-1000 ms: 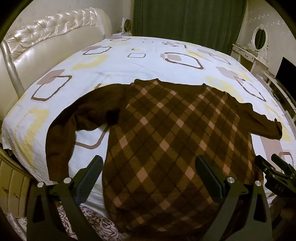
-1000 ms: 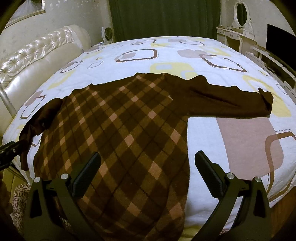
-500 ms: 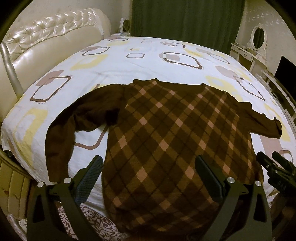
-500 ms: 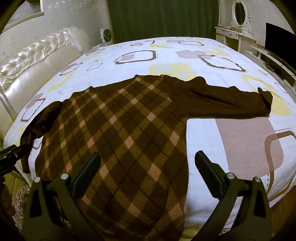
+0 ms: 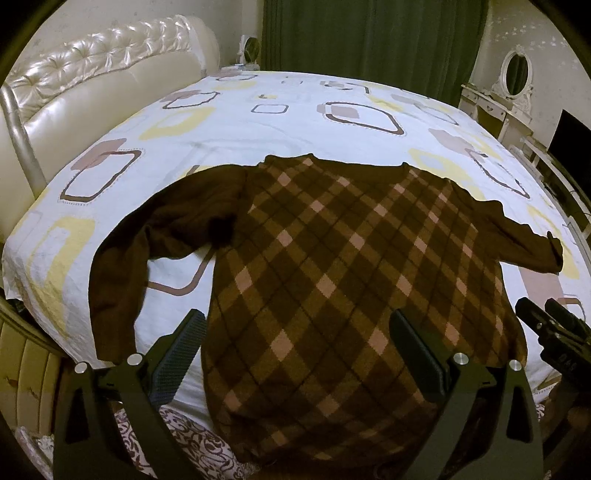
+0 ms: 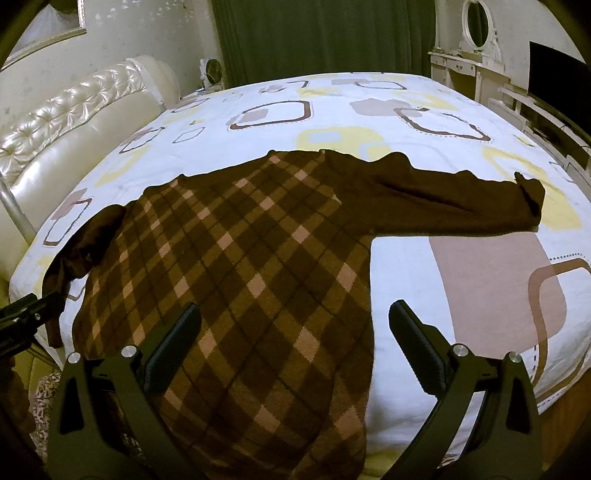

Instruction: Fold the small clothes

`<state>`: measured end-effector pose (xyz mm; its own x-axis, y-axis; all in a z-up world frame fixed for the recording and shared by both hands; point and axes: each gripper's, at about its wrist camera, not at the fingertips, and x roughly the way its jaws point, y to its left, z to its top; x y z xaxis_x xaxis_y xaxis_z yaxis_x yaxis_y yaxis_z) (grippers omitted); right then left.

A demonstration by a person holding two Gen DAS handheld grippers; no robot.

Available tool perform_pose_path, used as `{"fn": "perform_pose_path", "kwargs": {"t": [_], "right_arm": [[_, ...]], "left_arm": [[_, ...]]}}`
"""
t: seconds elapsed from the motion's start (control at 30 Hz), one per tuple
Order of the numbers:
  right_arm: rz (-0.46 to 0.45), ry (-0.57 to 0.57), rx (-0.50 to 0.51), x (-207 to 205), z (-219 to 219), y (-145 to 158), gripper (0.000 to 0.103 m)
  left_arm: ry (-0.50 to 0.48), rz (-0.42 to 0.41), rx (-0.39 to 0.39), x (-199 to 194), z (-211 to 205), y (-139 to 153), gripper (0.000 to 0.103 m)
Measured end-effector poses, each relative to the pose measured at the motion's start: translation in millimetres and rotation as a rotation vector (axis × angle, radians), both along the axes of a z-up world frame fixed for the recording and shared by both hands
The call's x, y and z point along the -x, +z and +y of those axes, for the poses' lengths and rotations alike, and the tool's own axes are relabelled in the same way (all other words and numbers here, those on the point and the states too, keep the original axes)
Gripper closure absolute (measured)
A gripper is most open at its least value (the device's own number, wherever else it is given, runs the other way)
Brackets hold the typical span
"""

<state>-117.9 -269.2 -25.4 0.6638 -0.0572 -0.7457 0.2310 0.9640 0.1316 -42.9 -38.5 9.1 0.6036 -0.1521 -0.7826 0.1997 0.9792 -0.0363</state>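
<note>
A brown sweater point(image 5: 332, 266) with a tan diamond check lies flat on the bed, its hem hanging over the near edge. Its left sleeve point(image 5: 122, 266) bends down toward the bed edge; its right sleeve point(image 6: 454, 199) stretches straight out to the right. My left gripper point(image 5: 295, 332) hovers open above the hem's left part, nothing between its fingers. My right gripper point(image 6: 295, 325) stands open over the hem's right side, also empty. Each gripper shows at the edge of the other's view: the right gripper point(image 5: 554, 332), the left gripper point(image 6: 22, 314).
The bed sheet point(image 5: 258, 125) is white with yellow and brown squares. A tufted cream headboard point(image 5: 92, 74) runs along the left. Green curtains point(image 5: 369, 44) hang behind. A white dresser with an oval mirror point(image 6: 476, 22) and a dark screen point(image 6: 554, 77) stand at right.
Both grippers have drawn slightly back and up from the sweater; the views shifted a little. The sweater has not moved and both grippers stay open.
</note>
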Motion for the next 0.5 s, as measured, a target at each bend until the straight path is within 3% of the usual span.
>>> {"fn": "perform_pose_path", "kwargs": {"t": [0.17,0.33,0.5], "right_arm": [[0.014,-0.004,-0.018,-2.3,-10.2,-0.1,0.002],[-0.018,-0.034,-0.028,-5.8,-50.2,19.1,0.002],[-0.057,-0.191,0.069,-17.9,-154.6,50.1,0.003]], "left_arm": [[0.003,0.012,0.0,-1.6,2.3,-4.1,0.004],[-0.001,0.012,-0.008,-6.0,4.6,-7.2,0.004],[0.013,0.023,-0.007,-16.2,10.3,-13.1,0.004]]}}
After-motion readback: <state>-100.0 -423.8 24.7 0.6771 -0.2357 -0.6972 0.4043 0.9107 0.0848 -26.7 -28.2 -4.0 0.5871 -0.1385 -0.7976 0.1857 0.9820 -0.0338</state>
